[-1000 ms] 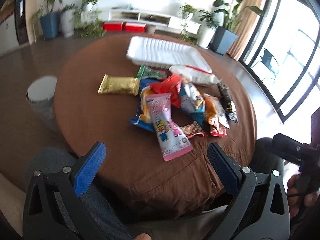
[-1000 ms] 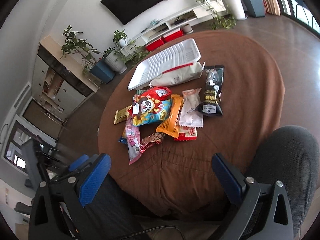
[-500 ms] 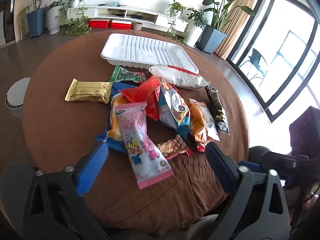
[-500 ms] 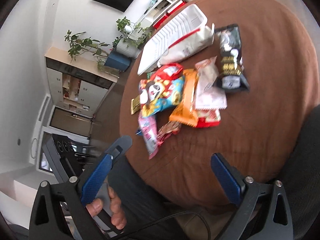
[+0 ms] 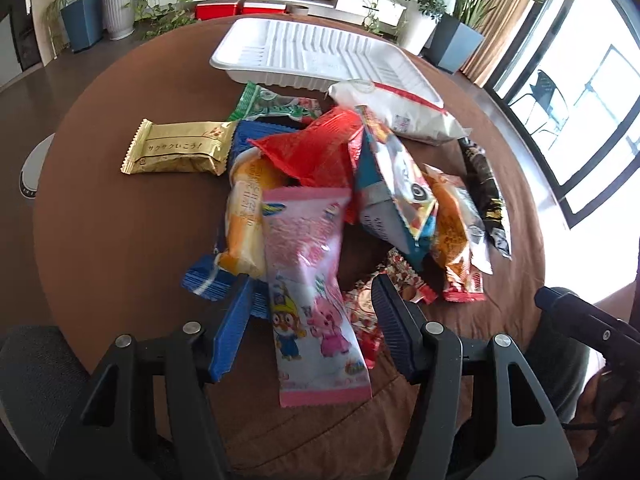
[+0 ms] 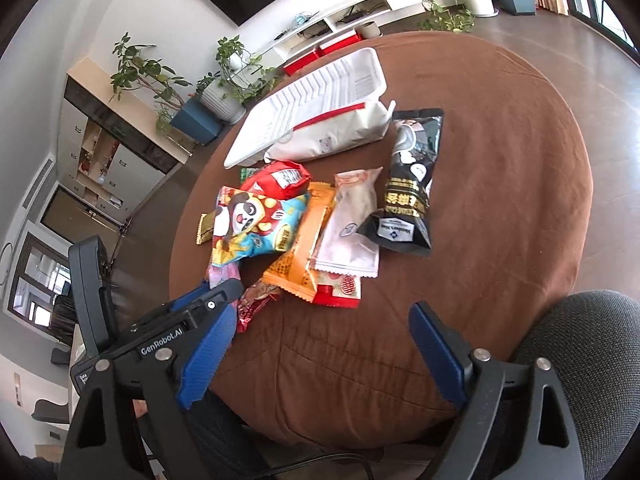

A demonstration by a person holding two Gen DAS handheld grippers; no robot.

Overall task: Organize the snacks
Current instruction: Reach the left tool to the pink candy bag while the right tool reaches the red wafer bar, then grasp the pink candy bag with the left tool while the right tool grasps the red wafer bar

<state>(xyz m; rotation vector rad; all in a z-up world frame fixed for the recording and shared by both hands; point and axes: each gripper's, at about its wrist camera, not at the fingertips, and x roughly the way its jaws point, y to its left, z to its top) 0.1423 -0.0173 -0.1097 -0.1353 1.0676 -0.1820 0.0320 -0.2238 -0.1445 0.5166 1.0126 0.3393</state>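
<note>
Brown cloth is covering the round table [image 5: 104,216], with potted plants and a low white shelf showing behind. Angling steeply down, the left gripper [image 5: 312,320] is closing its jaws around the near end of the pink cartoon packet [image 5: 308,280], pads not yet pressing. The right gripper [image 6: 320,352] is hovering over the near edge, narrowing but wide, holding nothing. Mixed bright wrappers are lying heaped before the white tray [image 5: 320,52].

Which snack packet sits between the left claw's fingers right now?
The pink packet with cartoon characters, nearest the table's edge. It lies between the closing fingers of the left claw; the other packets lie beyond or beside them.
</note>
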